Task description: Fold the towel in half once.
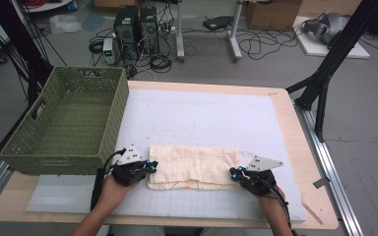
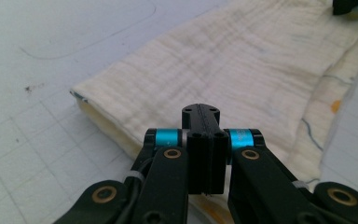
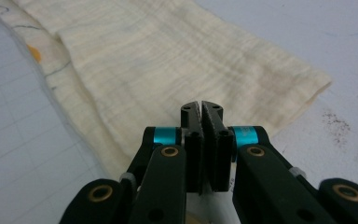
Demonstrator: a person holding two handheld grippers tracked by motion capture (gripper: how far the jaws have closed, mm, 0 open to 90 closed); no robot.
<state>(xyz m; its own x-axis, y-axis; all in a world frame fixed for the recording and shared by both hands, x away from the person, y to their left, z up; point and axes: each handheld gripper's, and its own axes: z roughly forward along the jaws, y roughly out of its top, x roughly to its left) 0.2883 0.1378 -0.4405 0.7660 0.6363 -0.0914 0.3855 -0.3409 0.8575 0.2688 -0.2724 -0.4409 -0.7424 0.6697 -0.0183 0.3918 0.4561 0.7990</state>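
A cream cloth (image 1: 192,164), folded into a long strip with a few small coloured marks, lies across the near part of the white gridded mat (image 1: 202,113). My left gripper (image 1: 152,166) sits at the cloth's left end. In the left gripper view its jaws (image 2: 200,112) are pressed together over the near edge of the cloth (image 2: 242,60), which runs under them. My right gripper (image 1: 234,172) sits at the right end. Its jaws (image 3: 201,108) are likewise shut, with the cloth (image 3: 168,56) passing beneath them. The pinch points themselves are hidden by the jaws.
An empty green woven basket (image 1: 54,160) stands at the table's left, close behind my left gripper. The wooden table edge (image 1: 295,147) runs along the right. Black stand legs, cables and boxes lie on the floor beyond.
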